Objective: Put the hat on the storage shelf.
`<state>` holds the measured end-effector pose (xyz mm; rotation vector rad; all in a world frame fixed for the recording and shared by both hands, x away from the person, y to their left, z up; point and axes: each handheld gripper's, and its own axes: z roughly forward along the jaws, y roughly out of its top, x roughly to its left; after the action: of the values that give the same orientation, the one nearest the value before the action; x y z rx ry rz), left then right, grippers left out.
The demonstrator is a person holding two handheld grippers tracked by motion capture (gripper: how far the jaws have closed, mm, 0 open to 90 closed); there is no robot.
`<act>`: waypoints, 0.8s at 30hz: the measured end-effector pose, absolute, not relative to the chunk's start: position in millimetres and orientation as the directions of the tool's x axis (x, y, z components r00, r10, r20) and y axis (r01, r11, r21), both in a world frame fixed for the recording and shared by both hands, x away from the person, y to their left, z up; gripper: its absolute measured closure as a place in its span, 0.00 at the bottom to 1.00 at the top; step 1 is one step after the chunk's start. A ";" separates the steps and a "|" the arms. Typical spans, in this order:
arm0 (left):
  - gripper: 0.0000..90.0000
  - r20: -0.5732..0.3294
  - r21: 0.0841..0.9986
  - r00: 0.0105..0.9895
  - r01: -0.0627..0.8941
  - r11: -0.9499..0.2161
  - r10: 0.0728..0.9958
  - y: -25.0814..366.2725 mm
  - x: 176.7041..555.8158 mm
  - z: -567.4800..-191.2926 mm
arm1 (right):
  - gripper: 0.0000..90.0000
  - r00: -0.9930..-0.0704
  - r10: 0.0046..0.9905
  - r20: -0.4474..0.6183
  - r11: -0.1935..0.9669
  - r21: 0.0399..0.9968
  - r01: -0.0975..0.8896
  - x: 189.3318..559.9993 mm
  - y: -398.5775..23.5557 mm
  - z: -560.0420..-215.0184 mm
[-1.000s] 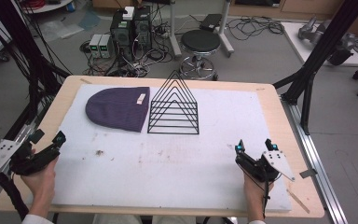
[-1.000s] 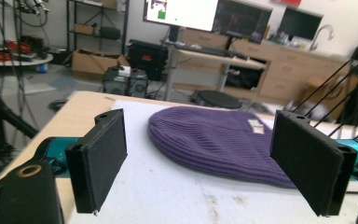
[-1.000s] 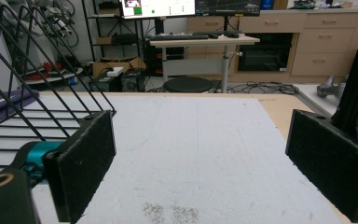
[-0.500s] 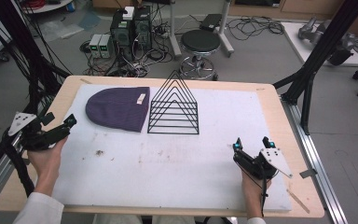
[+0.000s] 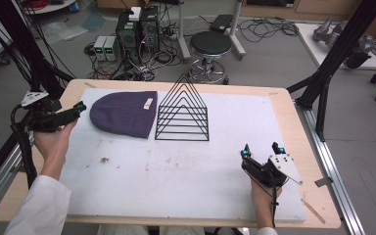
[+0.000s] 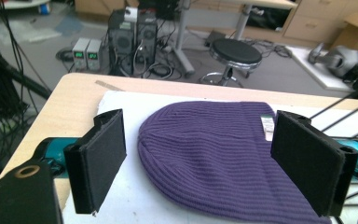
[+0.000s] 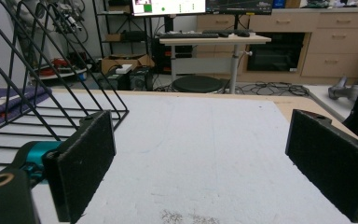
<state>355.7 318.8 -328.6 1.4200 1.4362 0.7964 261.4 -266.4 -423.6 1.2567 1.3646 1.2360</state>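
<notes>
Purple beanie lay ahead of the left gripper, between its wide-open, empty jaws; right gripper was also wide open, empty.

The hat was purple with a ribbed knit and a small white tag. The rack was black wire. The mat was white with a few dark specks, on a light wooden table. Both grippers' pads were black, with teal parts behind.
</notes>
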 end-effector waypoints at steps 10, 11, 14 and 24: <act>0.21 -0.182 0.874 0.077 0.469 0.125 0.980 313.3 390.6 -312.1 | 0.08 -0.103 0.994 0.021 -0.009 0.992 0.123 261.7 -264.7 -423.1; 0.23 -0.164 0.871 0.062 0.478 0.115 0.984 312.2 394.4 -311.9 | 0.08 -0.103 0.994 0.021 -0.008 0.993 0.122 261.6 -264.8 -423.1; 0.25 -0.164 0.853 0.040 0.507 0.121 0.986 311.2 405.2 -312.8 | 0.08 -0.104 0.994 0.023 -0.011 0.993 0.122 261.2 -264.7 -422.9; 0.22 -0.180 0.789 0.018 0.600 0.133 0.984 301.5 439.7 -323.3 | 0.08 -0.115 0.993 0.013 0.002 0.992 0.129 261.7 -264.0 -423.8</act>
<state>439.7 301.5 -323.3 1.5529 1.6695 0.6537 261.7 -264.0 -423.8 1.2520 1.3887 1.2349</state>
